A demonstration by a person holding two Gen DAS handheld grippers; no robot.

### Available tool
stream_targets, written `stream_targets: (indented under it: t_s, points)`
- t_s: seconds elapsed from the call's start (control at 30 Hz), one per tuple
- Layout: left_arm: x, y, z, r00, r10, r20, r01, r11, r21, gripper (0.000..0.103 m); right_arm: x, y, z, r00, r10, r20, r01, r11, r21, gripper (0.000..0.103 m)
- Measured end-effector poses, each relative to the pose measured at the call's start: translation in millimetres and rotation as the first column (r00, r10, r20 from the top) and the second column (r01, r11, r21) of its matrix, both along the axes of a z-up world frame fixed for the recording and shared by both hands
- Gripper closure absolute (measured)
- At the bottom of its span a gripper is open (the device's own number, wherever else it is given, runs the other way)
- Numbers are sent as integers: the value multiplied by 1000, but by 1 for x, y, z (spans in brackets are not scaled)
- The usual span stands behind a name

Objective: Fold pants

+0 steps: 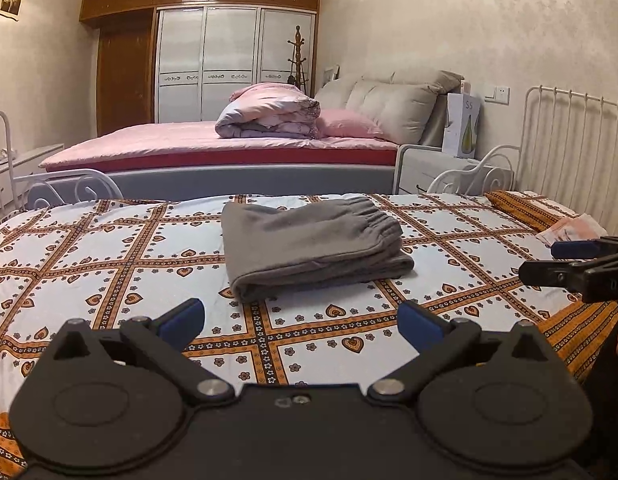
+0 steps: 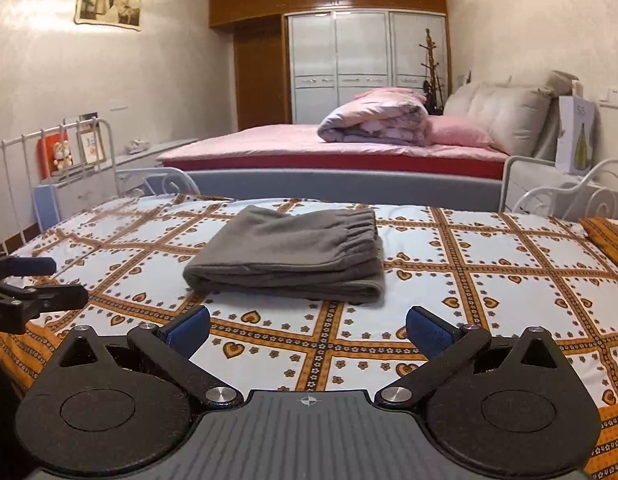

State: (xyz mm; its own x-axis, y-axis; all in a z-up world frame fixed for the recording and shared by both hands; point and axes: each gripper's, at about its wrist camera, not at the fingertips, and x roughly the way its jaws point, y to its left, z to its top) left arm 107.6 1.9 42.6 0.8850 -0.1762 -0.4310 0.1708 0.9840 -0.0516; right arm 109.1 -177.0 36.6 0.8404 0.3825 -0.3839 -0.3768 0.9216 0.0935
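We see the gray pants [image 1: 315,246] folded into a neat stack in the middle of the frame, lying on the bed cover [image 1: 109,264] with hearts. The folding looks done to us. Our left tongs [image 1: 301,320] and right tongs [image 2: 307,326] are both wide open and hold nothing. A pink bed [image 2: 309,148] sits behind. Nothing blocks the way.

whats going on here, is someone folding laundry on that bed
A person holds two grippers over a bed with a heart-patterned sheet. The grey pants already lie folded in a compact stack on it. The left gripper and right gripper are both open, short of the pants and touching nothing.
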Motion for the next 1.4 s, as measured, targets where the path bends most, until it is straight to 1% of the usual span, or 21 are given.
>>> stream_targets:
  t_s: [0.17, 1.4]
  points:
    - [1, -1, 0, 1000, -5, -2, 5, 1000, -9, 6, -1, -3, 1, 1000, -5, 4, 5, 1000, 11, 0]
    - [2, -4, -4, 1000, -26, -14, 26, 1000, -2, 6, -1, -5, 1, 1000, -12, 1, 12, 1000, 12, 0]
